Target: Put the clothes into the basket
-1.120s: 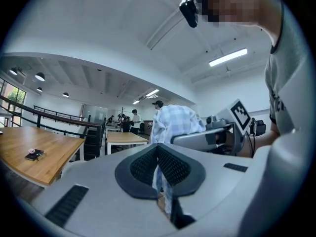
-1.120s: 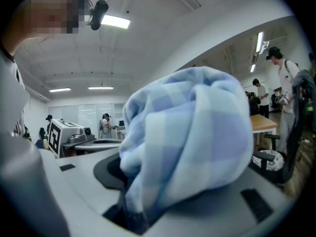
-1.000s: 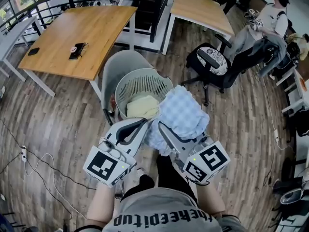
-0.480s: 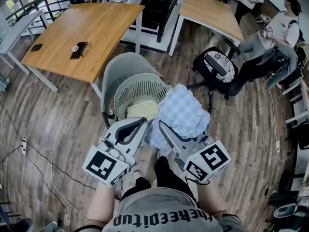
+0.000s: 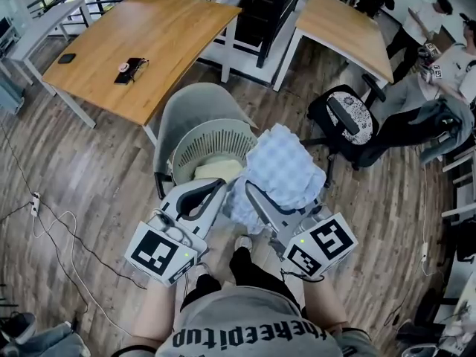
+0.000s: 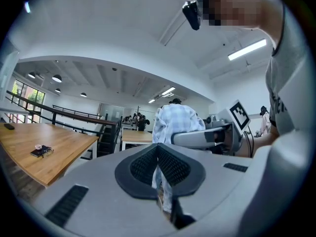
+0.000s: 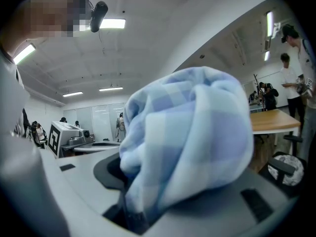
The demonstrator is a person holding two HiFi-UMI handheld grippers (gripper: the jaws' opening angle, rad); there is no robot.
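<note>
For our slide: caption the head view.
Left gripper and right gripper hold a blue checked garment by the basket on a grey chair.

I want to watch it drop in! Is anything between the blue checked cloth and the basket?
Nothing visible is. The blue checked cloth is held up right by the basket, whose top is open; only a yellow cloth lies inside.

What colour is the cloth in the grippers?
The cloth is blue-and-white checked; best in right gripper view.

Right rim of basket (image 5: 212, 143) hidden behind checked shirt (image 5: 286, 169).
</note>
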